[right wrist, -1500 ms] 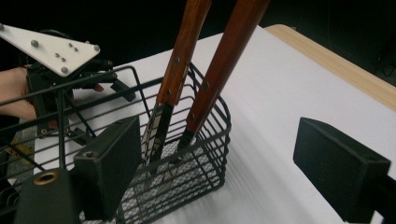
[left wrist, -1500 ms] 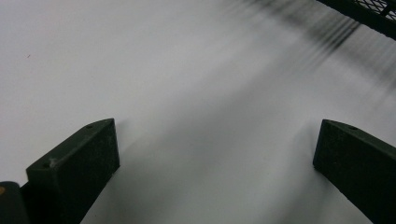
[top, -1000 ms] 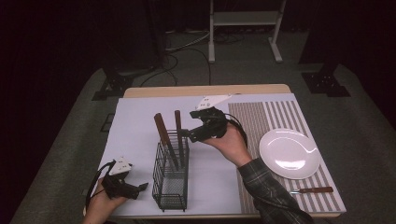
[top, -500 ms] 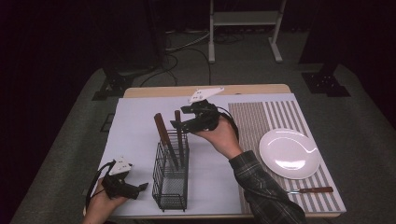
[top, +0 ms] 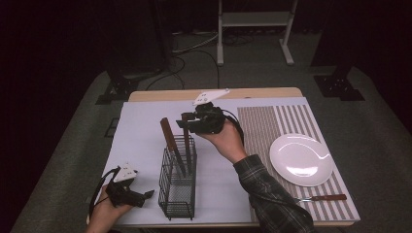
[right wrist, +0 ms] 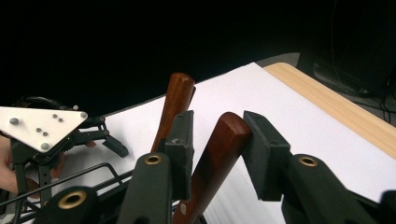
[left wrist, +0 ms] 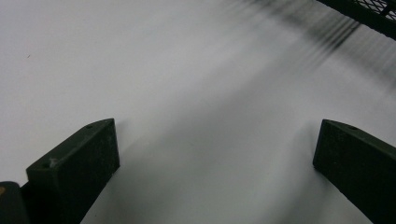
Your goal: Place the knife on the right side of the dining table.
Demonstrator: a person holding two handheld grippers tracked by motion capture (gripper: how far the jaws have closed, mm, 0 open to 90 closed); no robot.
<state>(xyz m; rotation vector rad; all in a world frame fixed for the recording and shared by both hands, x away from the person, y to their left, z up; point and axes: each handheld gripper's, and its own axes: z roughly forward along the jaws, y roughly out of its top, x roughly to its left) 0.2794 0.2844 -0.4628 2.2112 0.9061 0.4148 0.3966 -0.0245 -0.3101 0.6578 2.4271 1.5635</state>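
Note:
A black wire basket stands on the white mat with two wooden-handled utensils upright in it. One handle leans left and stands free. My right gripper is at the top of the other handle; its jaws have just been closing, and the pads now press the handle from both sides. The free handle rises just behind the left pad. My left gripper lies low on the mat left of the basket, with its jaws wide apart and nothing between them.
A white plate sits on the striped placemat at the right. A wooden-handled knife lies near the front right edge. The basket's corner is close ahead of my left gripper. The table's wooden far edge shows behind.
My right gripper has shifted slightly left over the basket and closed its jaws onto the nearer wooden handle. The left gripper has not moved.

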